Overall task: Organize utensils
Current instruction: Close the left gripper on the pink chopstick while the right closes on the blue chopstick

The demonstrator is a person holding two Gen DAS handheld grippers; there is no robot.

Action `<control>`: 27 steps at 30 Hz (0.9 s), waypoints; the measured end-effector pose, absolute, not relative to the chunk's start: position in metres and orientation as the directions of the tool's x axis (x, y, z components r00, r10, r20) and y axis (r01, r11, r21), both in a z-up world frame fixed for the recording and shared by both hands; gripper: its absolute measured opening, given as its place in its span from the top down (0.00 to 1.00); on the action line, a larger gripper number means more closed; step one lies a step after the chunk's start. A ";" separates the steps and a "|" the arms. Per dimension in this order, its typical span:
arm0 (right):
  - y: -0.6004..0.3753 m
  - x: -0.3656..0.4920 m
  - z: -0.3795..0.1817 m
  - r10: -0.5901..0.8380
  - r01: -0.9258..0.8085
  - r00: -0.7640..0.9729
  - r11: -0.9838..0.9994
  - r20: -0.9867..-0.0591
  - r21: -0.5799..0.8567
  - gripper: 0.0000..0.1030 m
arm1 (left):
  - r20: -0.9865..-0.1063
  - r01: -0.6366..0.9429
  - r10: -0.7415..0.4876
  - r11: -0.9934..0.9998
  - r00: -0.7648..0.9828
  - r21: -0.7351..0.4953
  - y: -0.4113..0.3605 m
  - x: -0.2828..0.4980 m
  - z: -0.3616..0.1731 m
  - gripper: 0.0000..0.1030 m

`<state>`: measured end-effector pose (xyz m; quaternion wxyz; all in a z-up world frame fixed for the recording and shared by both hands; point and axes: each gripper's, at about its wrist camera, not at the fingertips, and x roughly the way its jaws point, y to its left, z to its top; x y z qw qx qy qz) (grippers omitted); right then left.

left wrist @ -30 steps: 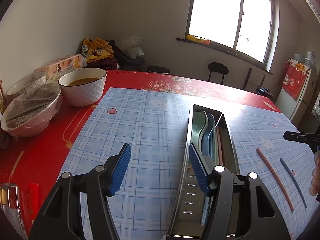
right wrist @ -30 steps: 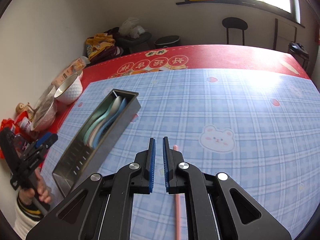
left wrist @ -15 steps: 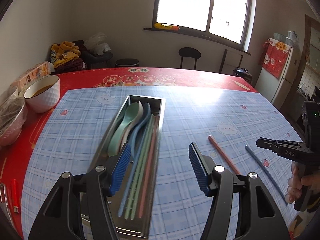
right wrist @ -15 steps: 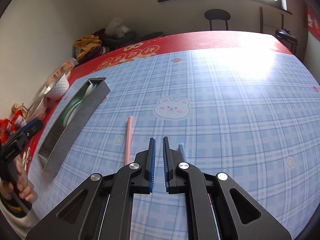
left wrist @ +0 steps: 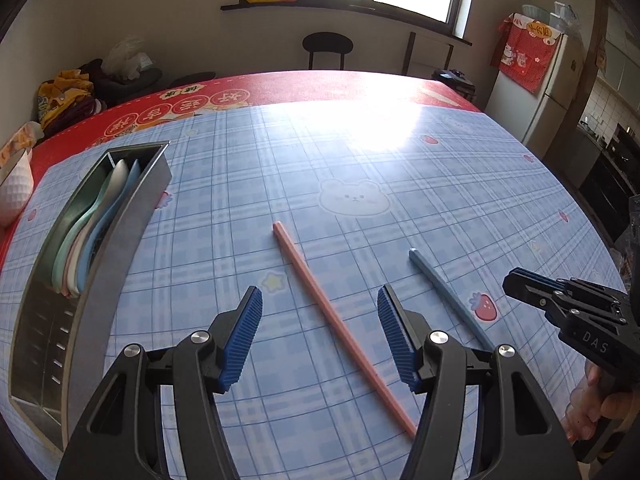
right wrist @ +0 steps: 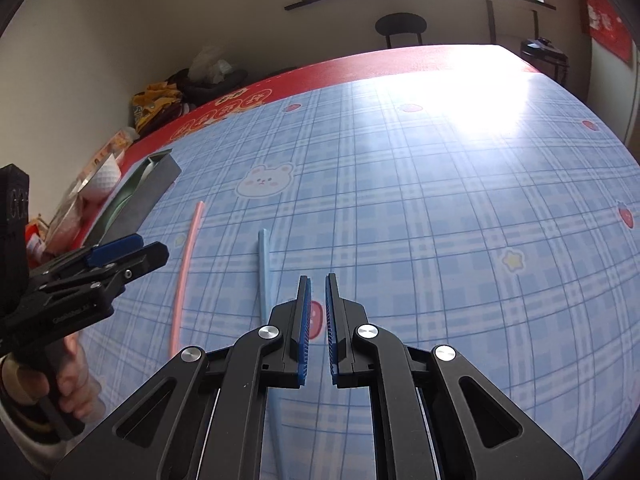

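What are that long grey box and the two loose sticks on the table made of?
The long grey utensil box looks like brushed stainless steel: dull silvery sheen, thin folded walls, punched slots. The pink chopstick and blue chopstick look like matte plastic, judging by their flat pastel colour without glare, though painted wood cannot be ruled out.

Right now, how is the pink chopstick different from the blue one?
The pink chopstick lies framed between the open left gripper fingers, while the blue chopstick lies off to its right, nearer the right gripper. One is pink, the other light blue. Both lie flat on the checked mat, apart, outside the metal tray.
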<state>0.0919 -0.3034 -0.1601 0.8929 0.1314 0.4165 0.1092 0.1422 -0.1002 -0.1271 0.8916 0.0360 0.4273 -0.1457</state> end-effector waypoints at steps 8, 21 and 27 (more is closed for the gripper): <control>-0.315 0.082 -0.160 0.324 -0.103 0.644 0.935 -0.694 0.341 0.92 | -0.805 0.267 -0.167 0.964 0.569 -0.011 -0.116 0.149 -0.147 0.43; -0.303 0.086 -0.159 0.333 -0.130 0.629 0.936 -0.703 0.326 0.92 | -0.816 0.300 -0.162 0.954 0.555 0.015 -0.110 0.142 -0.146 0.89; -0.292 0.085 -0.158 0.336 -0.166 0.605 0.940 -0.722 0.298 0.92 | -0.818 0.334 -0.156 0.941 0.554 0.047 -0.079 0.123 -0.145 0.94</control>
